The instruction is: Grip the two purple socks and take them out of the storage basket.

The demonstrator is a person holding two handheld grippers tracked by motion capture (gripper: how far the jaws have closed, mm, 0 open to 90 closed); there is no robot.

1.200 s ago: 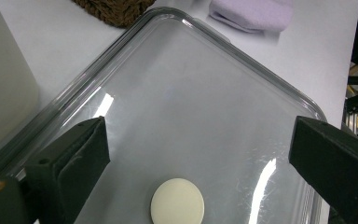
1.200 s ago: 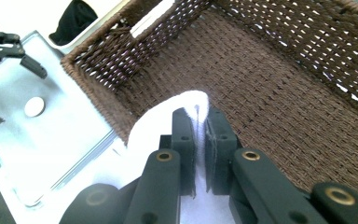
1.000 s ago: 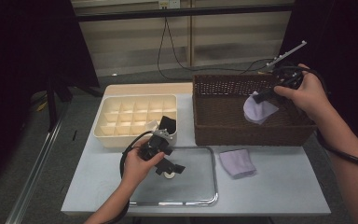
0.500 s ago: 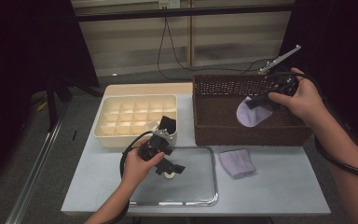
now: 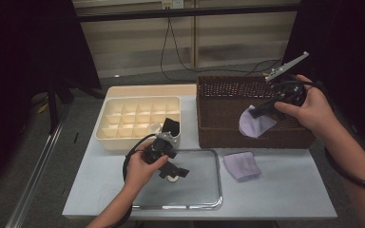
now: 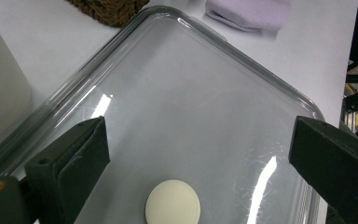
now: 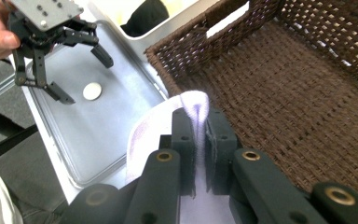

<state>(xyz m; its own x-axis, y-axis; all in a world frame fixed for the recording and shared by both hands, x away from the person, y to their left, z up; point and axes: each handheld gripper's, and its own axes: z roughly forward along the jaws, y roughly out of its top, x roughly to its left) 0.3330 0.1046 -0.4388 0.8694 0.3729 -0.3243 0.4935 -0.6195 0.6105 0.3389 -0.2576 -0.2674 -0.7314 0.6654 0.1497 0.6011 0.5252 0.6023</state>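
The right gripper (image 5: 257, 110) has its jaws pressed together on a fold of a pale purple cloth (image 5: 255, 124), which hangs from them over the brown wicker basket (image 5: 228, 97) at the right centre of the high view. In the right gripper view the cloth (image 7: 193, 112) is pinched between the two black pads, above the basket's woven floor (image 7: 298, 98).

The left gripper (image 5: 173, 172) stands with its jaws wide apart over a clear glass tray (image 5: 204, 190) at the lower centre; a small cream disc (image 6: 172, 204) lies in the tray between the jaws, untouched. A second purple cloth (image 5: 241, 165) lies on the table (image 5: 285, 194) just right of the tray, below the basket.

At the upper left, the cream divided box (image 5: 123, 124) holds a black item (image 5: 171, 126) in a right-hand compartment. No writing can be read.
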